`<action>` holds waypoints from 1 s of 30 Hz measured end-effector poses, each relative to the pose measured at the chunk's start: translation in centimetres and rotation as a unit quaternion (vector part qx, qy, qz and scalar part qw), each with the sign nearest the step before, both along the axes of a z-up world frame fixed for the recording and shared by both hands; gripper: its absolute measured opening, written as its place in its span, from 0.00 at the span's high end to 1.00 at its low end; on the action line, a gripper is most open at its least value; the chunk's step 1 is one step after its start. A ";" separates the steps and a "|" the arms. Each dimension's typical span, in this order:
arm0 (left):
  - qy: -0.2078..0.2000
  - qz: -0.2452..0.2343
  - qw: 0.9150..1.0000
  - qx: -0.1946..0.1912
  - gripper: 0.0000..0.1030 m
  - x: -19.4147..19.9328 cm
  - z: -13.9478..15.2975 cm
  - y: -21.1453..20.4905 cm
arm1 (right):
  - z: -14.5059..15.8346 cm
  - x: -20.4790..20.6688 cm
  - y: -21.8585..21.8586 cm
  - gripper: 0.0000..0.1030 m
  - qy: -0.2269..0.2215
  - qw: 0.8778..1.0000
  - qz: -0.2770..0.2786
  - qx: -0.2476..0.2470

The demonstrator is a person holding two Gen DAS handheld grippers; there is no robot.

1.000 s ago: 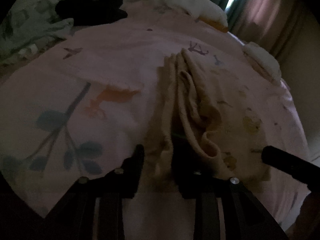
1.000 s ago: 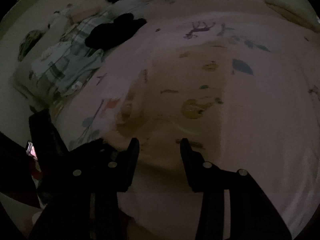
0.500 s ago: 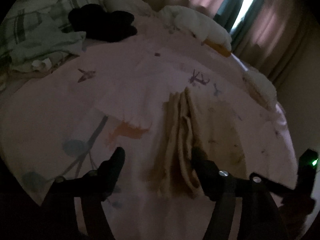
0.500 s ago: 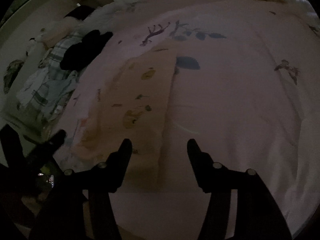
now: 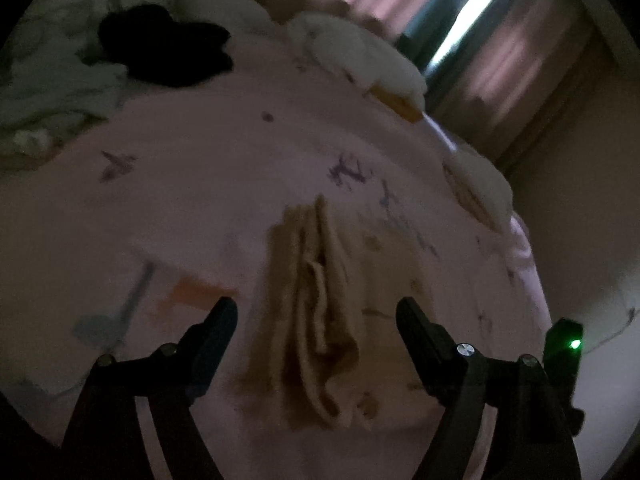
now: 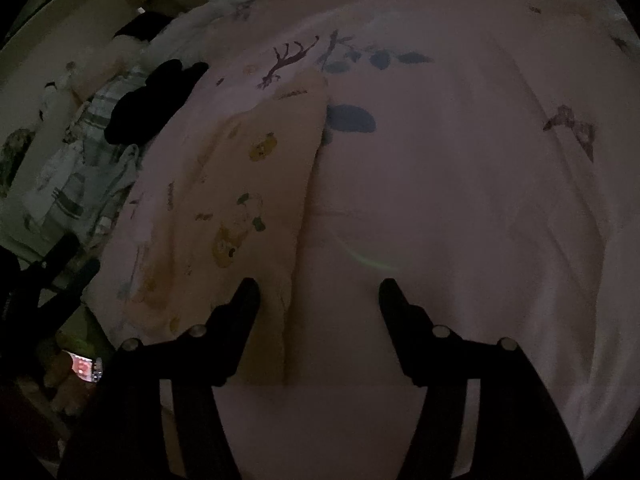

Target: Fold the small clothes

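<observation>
A small beige garment [image 5: 316,304] with printed animal figures lies folded lengthwise on the pink bedsheet [image 5: 192,184]. Its layered edges show as long ridges in the left wrist view. My left gripper [image 5: 316,312] is open and empty, held just above the garment's near end. In the right wrist view the garment [image 6: 256,184] lies flat at left of centre. My right gripper [image 6: 318,292] is open and empty, above the garment's right edge and the bare sheet [image 6: 460,200].
A black garment [image 5: 168,48] and a plaid pile [image 5: 52,92] lie at the far left of the bed. White bedding [image 5: 360,56] and curtains [image 5: 520,48] are at the back. The other gripper's body with a green light [image 5: 568,344] shows at right.
My left gripper let go of the garment, opened wide and drew back. My right gripper also opened wider and shifted right. The garment now lies folded on the sheet.
</observation>
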State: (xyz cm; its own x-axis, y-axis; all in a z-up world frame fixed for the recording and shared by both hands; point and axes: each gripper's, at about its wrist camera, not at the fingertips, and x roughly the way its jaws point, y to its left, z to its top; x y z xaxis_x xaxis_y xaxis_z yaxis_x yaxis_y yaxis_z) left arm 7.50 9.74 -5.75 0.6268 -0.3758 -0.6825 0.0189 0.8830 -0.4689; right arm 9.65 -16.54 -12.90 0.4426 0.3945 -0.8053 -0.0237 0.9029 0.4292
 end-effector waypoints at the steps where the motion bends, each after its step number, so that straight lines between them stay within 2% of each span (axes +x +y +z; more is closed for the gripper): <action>1: 0.020 -0.008 1.000 -0.006 0.21 0.9 -0.9 -0.4 | 0.0 0.0 0.2 0.38 -0.001 1.000 0.006 -0.001; 4: 0.042 -0.009 0.999 -0.009 0.21 2.2 -2.8 -1.1 | 0.3 0.1 0.7 0.38 -0.004 1.000 0.016 -0.013; 6: 0.049 -0.009 0.999 0.006 0.21 2.6 -3.8 -1.5 | 0.2 0.2 1.1 0.35 -0.007 0.999 0.022 -0.032; 8: 0.086 -0.008 0.996 0.032 0.21 3.4 -5.6 -1.8 | -0.2 0.5 1.3 0.32 -0.006 0.999 0.027 -0.046; 9: 0.087 -0.007 0.996 0.019 0.19 3.5 -6.5 -1.5 | -0.4 0.6 1.3 0.32 -0.004 0.998 0.028 -0.047; 10: 0.063 -0.002 0.998 0.002 0.19 3.0 -6.5 -1.2 | -0.5 0.7 1.2 0.31 -0.003 0.999 0.028 -0.046; 11: 0.059 -0.001 0.998 -0.001 0.19 2.8 -6.5 -1.1 | -0.7 0.9 1.0 0.30 -0.003 0.999 0.027 -0.040; 16: 0.053 -0.023 0.998 0.010 0.14 2.7 -6.4 -1.8 | -1.5 1.7 0.1 0.18 -0.001 1.000 0.017 0.017; 18: 0.059 -0.027 0.998 -0.009 0.12 2.9 -6.4 -1.7 | -1.6 1.8 0.1 0.13 -0.004 0.999 0.009 0.040; 22: 0.084 -0.040 0.995 -0.042 0.11 3.1 -6.3 -1.8 | -1.8 2.0 0.0 0.11 -0.008 0.998 0.001 0.063; 23: 0.085 -0.055 0.993 -0.063 0.11 3.2 -6.3 -1.9 | -1.8 2.1 0.2 0.11 -0.009 0.998 -0.001 0.066; 25: 0.093 -0.103 0.983 -0.117 0.11 3.5 -6.6 -2.4 | -1.7 2.0 0.4 0.11 -0.010 0.997 -0.005 0.073; 28: 0.099 -0.143 0.976 -0.128 0.11 4.0 -6.9 -2.6 | -2.0 1.9 0.1 0.11 -0.017 0.996 -0.012 0.091; 30: 0.114 -0.153 0.968 -0.163 0.11 4.6 -7.1 -1.7 | -2.0 1.7 -0.2 0.11 -0.022 0.994 -0.023 0.102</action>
State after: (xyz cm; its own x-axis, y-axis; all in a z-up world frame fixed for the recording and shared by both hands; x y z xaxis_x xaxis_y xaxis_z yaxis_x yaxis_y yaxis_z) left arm 12.13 8.04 -12.85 0.2990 -0.7384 -0.6044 0.1196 0.6574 -0.7440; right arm 11.36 -16.74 -14.91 0.4973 0.5259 -0.6900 -0.0069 0.7977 0.6030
